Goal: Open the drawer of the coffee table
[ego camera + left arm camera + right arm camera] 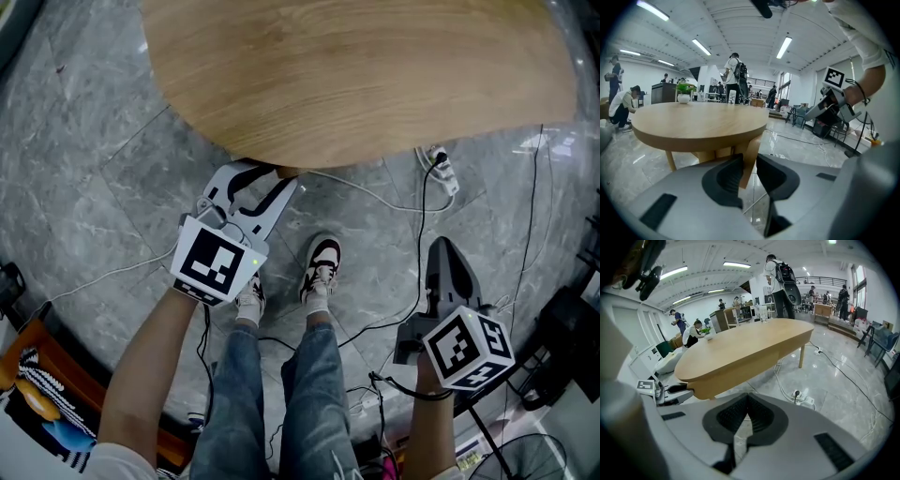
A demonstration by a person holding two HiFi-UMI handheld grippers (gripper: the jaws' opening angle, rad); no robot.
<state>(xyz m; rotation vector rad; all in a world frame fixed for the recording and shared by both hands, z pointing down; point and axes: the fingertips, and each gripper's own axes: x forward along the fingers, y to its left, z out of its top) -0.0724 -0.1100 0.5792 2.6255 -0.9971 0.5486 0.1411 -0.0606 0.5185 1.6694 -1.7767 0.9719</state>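
The oval light-wood coffee table (356, 75) fills the top of the head view. No drawer front shows plainly; a boxy wooden part (712, 385) hangs under its near end. My left gripper (267, 178) points at the table's near edge, tips just under the rim. In the left gripper view its jaws (749, 161) stand a narrow gap apart with nothing between them. A wooden leg (751, 145) shows beyond the gap. My right gripper (441, 246) hangs over the floor to the right, away from the table, with its jaws (747, 397) shut on nothing.
A white power strip (441, 169) and several cables lie on the grey marble floor by the table. The person's shoes (322, 267) stand between the grippers. Black gear (562, 347) sits at the right and an orange object (37, 394) at the bottom left. People stand far off.
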